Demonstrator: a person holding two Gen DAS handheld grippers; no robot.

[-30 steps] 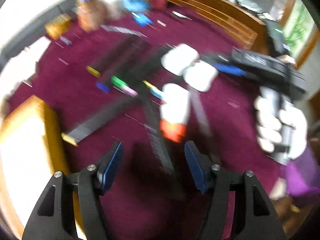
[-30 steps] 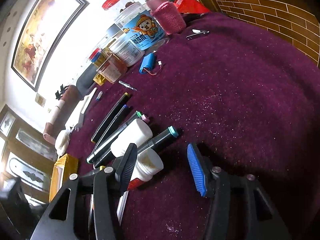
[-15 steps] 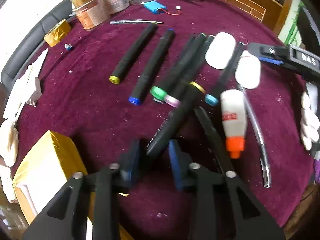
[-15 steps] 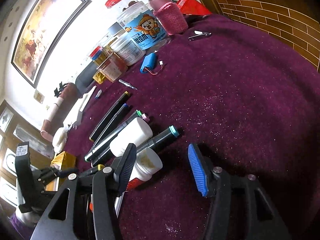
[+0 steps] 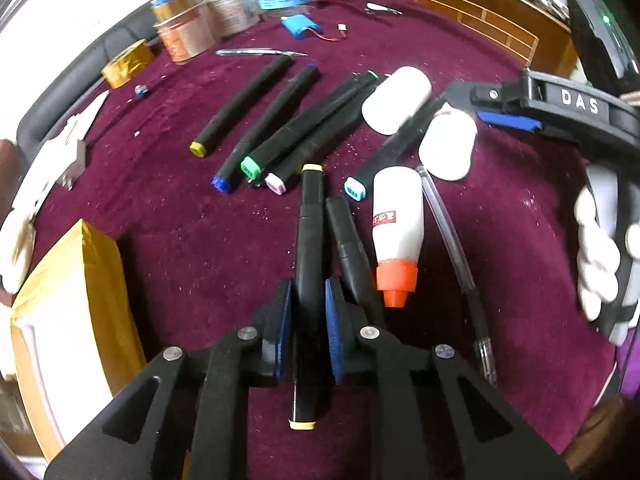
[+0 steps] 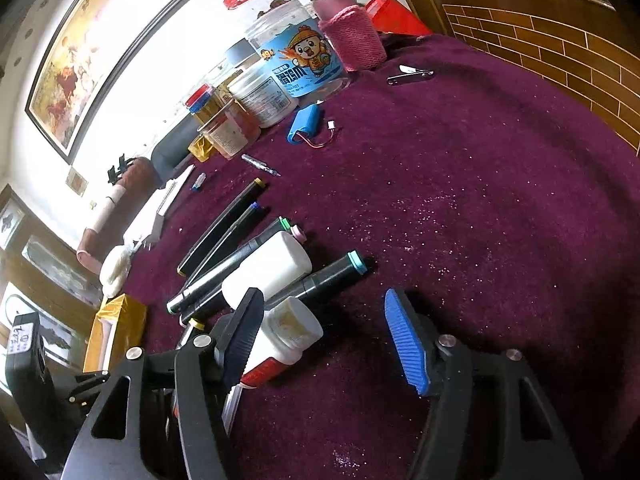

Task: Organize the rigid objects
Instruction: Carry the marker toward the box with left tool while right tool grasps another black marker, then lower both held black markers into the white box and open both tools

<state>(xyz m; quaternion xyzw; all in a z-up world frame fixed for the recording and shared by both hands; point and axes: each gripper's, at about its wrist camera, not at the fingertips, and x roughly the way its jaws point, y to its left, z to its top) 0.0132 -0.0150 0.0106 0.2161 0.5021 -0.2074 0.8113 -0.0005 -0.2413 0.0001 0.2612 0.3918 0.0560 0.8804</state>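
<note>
My left gripper is shut on a black marker with yellow caps, which points away from me over the purple cloth. A second black marker lies just right of it. A row of black markers lies ahead, with two white bottles, a glue bottle with an orange cap and a clear pen to the right. My right gripper is open and empty, low over the cloth; its left finger is beside a white bottle.
Jars, a tape roll, a blue battery pack, a pink-sleeved flask and nail clippers stand at the back. A yellow-taped box sits near left. A wooden rim borders the table.
My left gripper has closed on the yellow-capped marker and turned it from a slant to point straight ahead. The right gripper has barely moved.
</note>
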